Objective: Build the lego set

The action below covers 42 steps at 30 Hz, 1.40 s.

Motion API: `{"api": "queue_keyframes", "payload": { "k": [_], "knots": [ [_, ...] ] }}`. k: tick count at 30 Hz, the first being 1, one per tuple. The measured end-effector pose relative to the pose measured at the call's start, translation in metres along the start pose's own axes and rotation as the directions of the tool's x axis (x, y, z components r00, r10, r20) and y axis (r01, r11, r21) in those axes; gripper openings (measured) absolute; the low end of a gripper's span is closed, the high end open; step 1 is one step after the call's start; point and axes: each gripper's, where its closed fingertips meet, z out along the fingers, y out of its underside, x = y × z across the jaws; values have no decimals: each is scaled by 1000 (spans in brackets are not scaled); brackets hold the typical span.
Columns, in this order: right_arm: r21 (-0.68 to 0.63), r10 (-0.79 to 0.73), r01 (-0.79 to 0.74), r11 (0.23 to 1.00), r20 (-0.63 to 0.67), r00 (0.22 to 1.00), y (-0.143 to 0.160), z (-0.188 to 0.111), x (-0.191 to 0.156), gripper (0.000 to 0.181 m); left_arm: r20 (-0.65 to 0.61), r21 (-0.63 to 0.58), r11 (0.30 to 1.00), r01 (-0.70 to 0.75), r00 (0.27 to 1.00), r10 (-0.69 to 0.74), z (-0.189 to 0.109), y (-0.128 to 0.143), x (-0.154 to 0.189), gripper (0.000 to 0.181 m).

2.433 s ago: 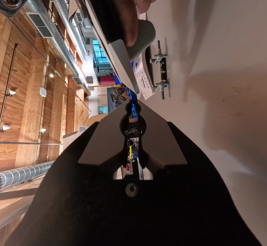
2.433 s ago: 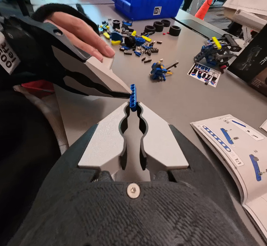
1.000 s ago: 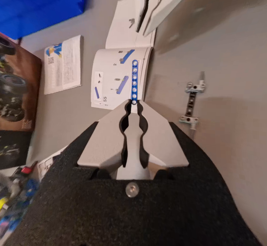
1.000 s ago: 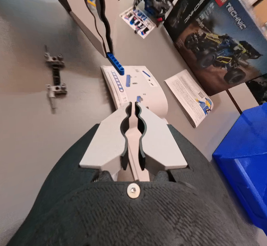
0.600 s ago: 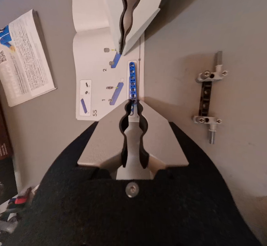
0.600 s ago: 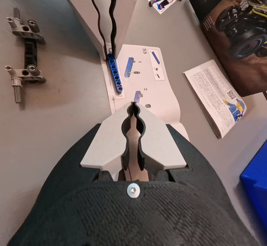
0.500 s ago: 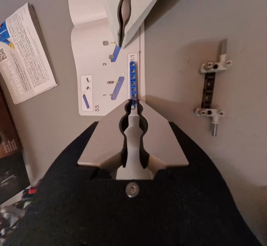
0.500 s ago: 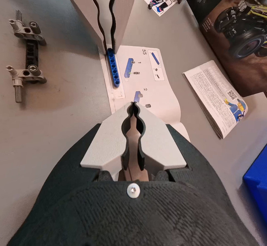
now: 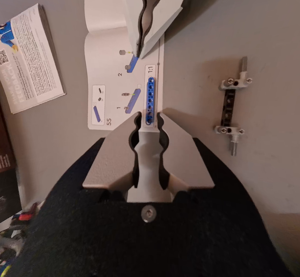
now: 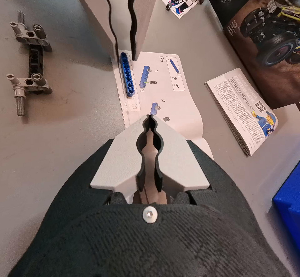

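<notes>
A blue beam with several holes lies flat on the scale strip at the edge of the open instruction booklet. My left gripper is open, its tips on either side of the beam's near end, not gripping it. My right gripper is shut and empty, its tip over the booklet page. In the right wrist view the left gripper comes down from the top, open over the far end of the beam. In the left wrist view the right gripper points in from the top.
A grey and black axle assembly lies on the grey table beside the booklet, also in the right wrist view. A folded leaflet, the set's box, a sticker sheet and a blue bin lie to the right. Across from one pair of fingers to the other is roughly 7 centimeters.
My left gripper carried the blue beam down onto the booklet's scale strip, then opened and let it go. My right gripper stayed shut and barely moved.
</notes>
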Motion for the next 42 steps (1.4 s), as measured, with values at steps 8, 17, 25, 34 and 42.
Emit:
{"api": "queue_keyframes", "payload": {
  "k": [8,17,25,34,42],
  "knots": [
    [3,2,-2,1000,-1,1000,0,0,0,0,-2,-15,1000,15,1000,-15,5,4,-3,5],
    [5,8,-8,1000,1,1000,0,0,0,0,-3,-18,999,30,1000,-30,3,6,-3,5],
    [2,4,-4,1000,-7,1000,0,0,0,0,29,-35,999,42,999,-41,3,6,-3,5],
    [-8,-44,44,999,-36,998,0,-1,0,0,158,78,988,132,977,-143,-80,15,51,4],
    [15,-41,42,999,-35,999,-3,-2,2,0,118,46,976,215,969,-219,-69,64,124,4]
  ]
}}
